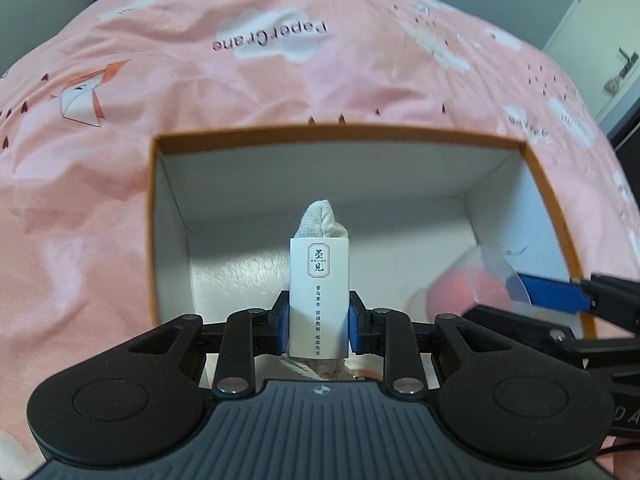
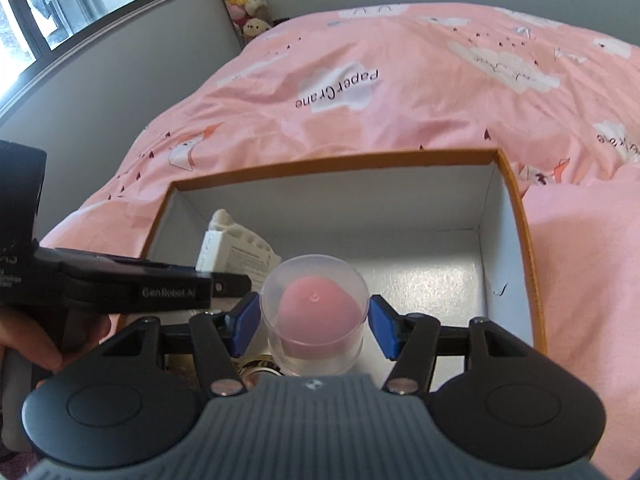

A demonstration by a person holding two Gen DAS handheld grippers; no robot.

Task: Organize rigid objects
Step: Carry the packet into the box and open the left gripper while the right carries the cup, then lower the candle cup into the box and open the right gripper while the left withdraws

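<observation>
Blue pads of the left gripper point(image 1: 319, 330) pinch a light white-sleeved cloth pouch point(image 1: 319, 300), Chinese print unreadable, low centre over the orange-rimmed box point(image 1: 336, 133). Right gripper point(image 2: 314, 322) brackets a slippery clear-capped pink sponge case point(image 2: 314, 316); contact unclear. Beyond: "PaperCrane" bedsheet point(image 2: 400, 92).

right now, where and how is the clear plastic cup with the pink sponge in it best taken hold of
Grip the clear plastic cup across its round wall, about mid-height, below the wider rim, coming in level from the near open side of the orange-edged box. It stands upright and its curved sides are free left and right. The right gripper already straddles it there, jaws apart, seemingly not yet pressing.
</observation>
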